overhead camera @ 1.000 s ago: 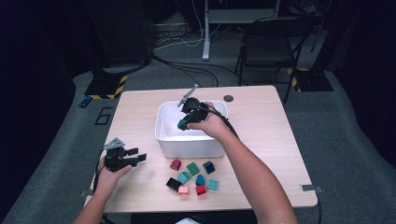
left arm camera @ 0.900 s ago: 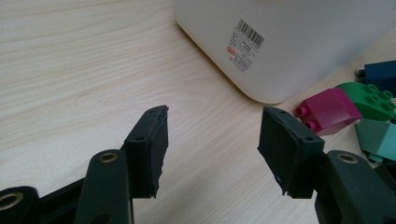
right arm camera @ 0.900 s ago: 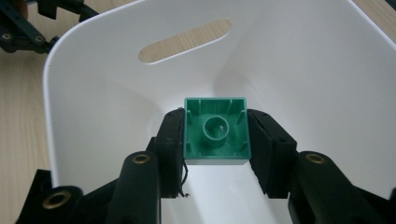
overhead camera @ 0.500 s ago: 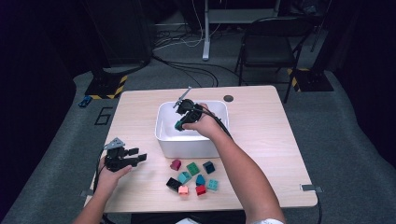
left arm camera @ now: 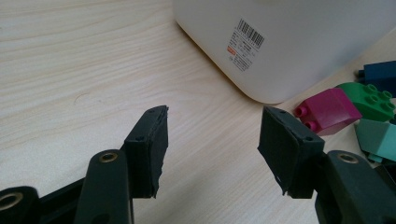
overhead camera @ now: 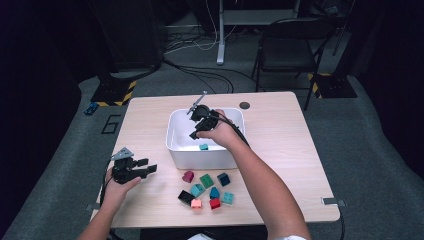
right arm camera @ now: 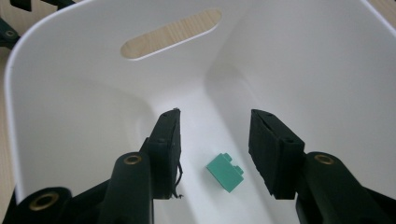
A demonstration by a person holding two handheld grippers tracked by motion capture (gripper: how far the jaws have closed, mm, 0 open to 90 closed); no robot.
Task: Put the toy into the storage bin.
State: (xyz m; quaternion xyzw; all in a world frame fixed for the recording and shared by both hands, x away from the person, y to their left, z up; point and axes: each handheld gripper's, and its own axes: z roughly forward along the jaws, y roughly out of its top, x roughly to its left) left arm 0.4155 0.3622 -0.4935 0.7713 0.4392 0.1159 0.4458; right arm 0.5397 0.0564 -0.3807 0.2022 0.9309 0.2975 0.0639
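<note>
One small teal plastic brick lies on floor of white plastic bin | right gripper above it, jaws spread, empty | left gripper spread beside bin | advice: lift straight up, clear rim.

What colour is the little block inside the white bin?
The block is teal green. It lies on the bottom of the white bin, clearest in the right gripper view.

A black folding chair stands beyond the table.
</note>
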